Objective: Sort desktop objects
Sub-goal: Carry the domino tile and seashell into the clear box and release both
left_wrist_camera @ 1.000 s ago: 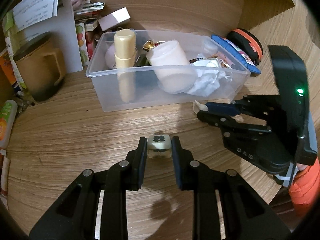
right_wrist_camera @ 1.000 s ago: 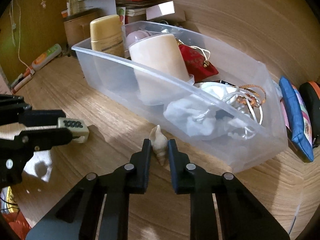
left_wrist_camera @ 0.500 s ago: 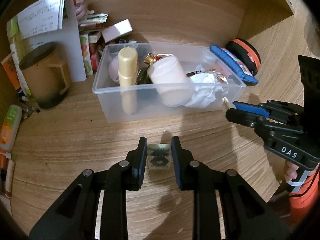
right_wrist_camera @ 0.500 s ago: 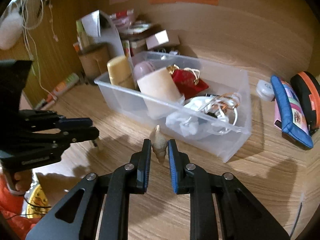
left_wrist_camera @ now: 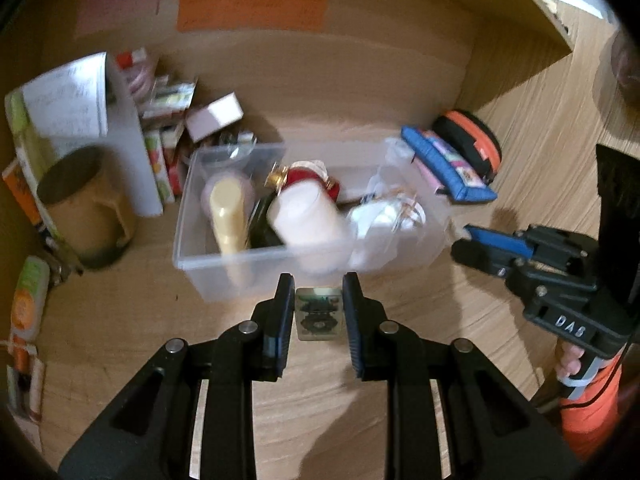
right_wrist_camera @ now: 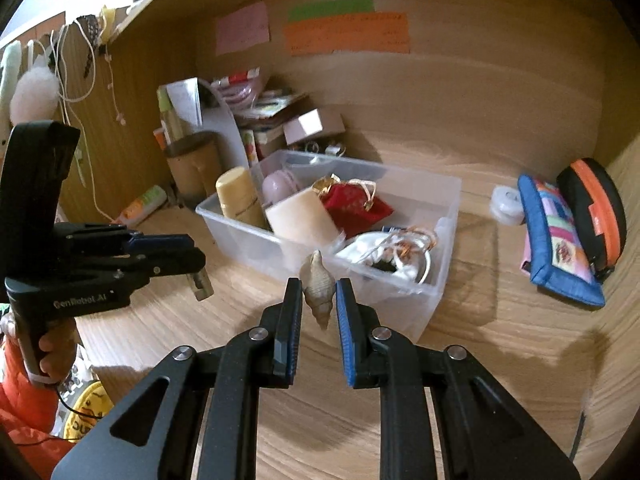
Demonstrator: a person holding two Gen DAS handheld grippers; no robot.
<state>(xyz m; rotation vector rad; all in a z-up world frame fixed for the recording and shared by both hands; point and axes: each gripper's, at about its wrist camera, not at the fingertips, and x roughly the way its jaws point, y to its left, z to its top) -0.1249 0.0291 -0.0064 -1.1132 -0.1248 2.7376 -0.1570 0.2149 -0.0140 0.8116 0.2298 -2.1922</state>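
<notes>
My left gripper point(left_wrist_camera: 318, 304) is shut on a pale mahjong tile point(left_wrist_camera: 319, 313) and holds it in the air in front of the clear plastic bin point(left_wrist_camera: 240, 272). My right gripper point(right_wrist_camera: 318, 300) is shut on a tan spiral seashell point(right_wrist_camera: 318, 286), raised near the bin's front wall point(right_wrist_camera: 424, 300). The bin holds a cream bottle point(right_wrist_camera: 240, 200), a white cylinder point(right_wrist_camera: 302, 220), a red pouch point(right_wrist_camera: 354, 204) and white crumpled items with bangles point(right_wrist_camera: 394, 254). The left gripper also shows in the right wrist view point(right_wrist_camera: 192, 258), and the right gripper in the left wrist view point(left_wrist_camera: 466, 240).
A brown mug point(left_wrist_camera: 80, 204), a white file holder with papers point(left_wrist_camera: 120, 140) and small boxes point(left_wrist_camera: 214, 116) stand at the back left. A blue pouch point(right_wrist_camera: 556, 244), an orange-black case point(right_wrist_camera: 596, 208) and a tape roll point(right_wrist_camera: 506, 204) lie right of the bin. Wooden walls enclose the desk.
Both grippers have risen off the desk, each carrying its object, and the views now look down on the bin from higher up. The tile has turned its patterned face toward the left camera.
</notes>
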